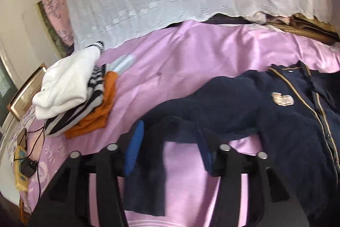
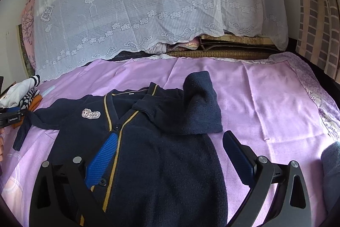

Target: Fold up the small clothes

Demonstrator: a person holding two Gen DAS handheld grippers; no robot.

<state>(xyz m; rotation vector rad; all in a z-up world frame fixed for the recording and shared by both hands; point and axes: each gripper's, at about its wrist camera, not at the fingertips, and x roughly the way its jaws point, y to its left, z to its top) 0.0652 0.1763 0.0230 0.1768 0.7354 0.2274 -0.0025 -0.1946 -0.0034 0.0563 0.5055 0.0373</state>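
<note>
Cardigan (image 2: 148, 154), navy with gold trim, lies flat on pink bedsheet (image 2: 265, 103); one sleeve (image 2: 199, 105) folded across chest. Right gripper (image 2: 167, 159) spread wide above cardigan's lower half, holding nothing. Left gripper (image 1: 167, 142) at the other sleeve (image 1: 148, 163), which lies between its parted pads. Folded stack (image 1: 74, 99) lies left of cardigan.

This was a bedroom in a home. A bed with a shiny pink sheet (image 2: 265, 99) filled most of the room, and a white lace cover (image 2: 148, 3) lay over a big heap at the back of it. A little pile of folded clothes (image 1: 70, 97) sat on one side of the bed, a small navy cardigan (image 2: 148, 142) lay spread on the sheet, and framed pictures (image 1: 25, 93) leaned by the wall.
</note>
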